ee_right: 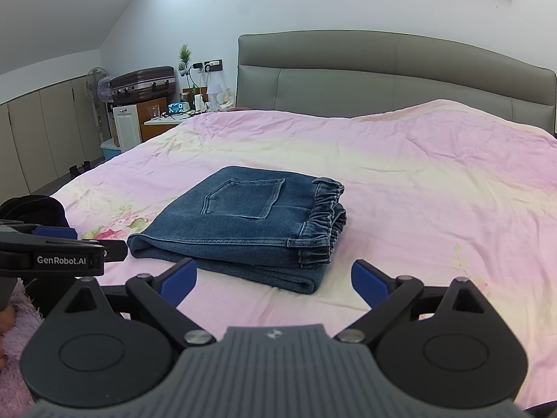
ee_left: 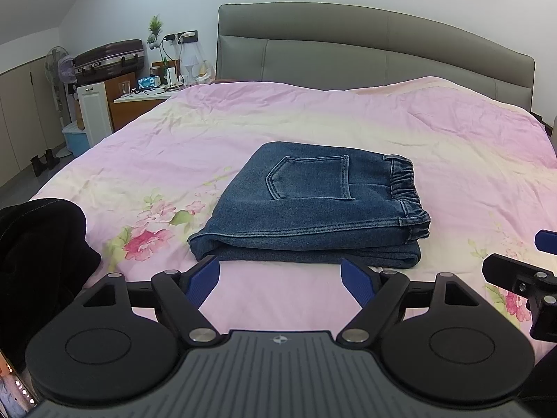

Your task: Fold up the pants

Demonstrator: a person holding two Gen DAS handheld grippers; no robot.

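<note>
The left hand-held gripper (ee_left: pixel 280 275) is released, its blue-padded fingers spread wide and grasping nothing, hovering just short of the near edge of the folded blue denim pants with an elastic waistband (ee_left: pixel 313 205). The right hand-held gripper (ee_right: pixel 275 280) is likewise released and empty, poised at that near edge from slightly further right. The pants lie in a compact rectangular stack near the middle of the bed covered in a pink floral quilt (ee_left: pixel 452 146), back pocket up, waistband on the right, folded edge on the left. Judging by this, the folding looks essentially done; any next move would call only for smoothing or squaring the stack, or drawing away. Both grippers are held low and level, side by side, pointing toward the far grey padded headboard (ee_right: pixel 383 73). A crumpled black garment (ee_left: pixel 38 244) sits at the near left, apart from the pants.
</note>
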